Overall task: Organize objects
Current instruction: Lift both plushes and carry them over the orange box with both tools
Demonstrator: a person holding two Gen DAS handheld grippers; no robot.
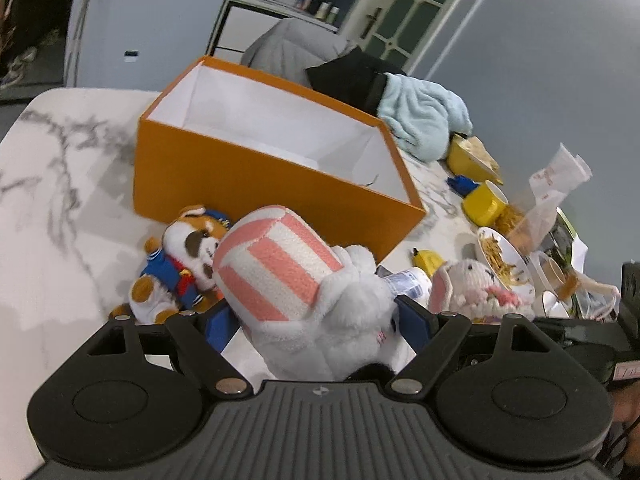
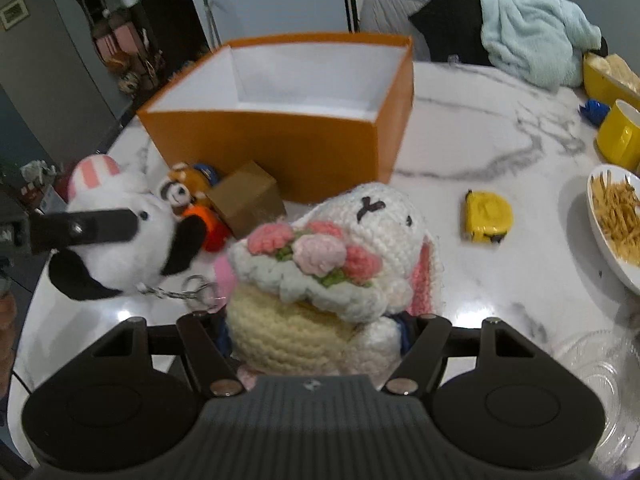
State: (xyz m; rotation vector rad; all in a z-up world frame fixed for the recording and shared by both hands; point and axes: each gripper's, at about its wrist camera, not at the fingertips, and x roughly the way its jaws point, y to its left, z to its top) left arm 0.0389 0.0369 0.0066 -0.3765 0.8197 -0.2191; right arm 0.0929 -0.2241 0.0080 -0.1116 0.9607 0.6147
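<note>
In the left wrist view, the left gripper (image 1: 316, 322) grips a panda plush (image 1: 320, 300) with wide jaws; the orange box (image 1: 248, 184) stands at 12 o'clock. In the right wrist view, the right gripper (image 2: 316, 332), half closed, clamps a crochet bunny (image 2: 340, 264); the box (image 2: 304, 136) is at 12 o'clock, the panda (image 2: 120, 236) at 9 o'clock.

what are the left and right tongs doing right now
Left tongs: closed on the panda plush with its pink striped hat.
Right tongs: closed on the crochet bunny.

We see a yellow mug (image 2: 619, 136), a bowl of noodles (image 2: 614, 220) and a pale blue towel (image 2: 532, 36) on the marble bench (image 2: 480, 140).
</note>
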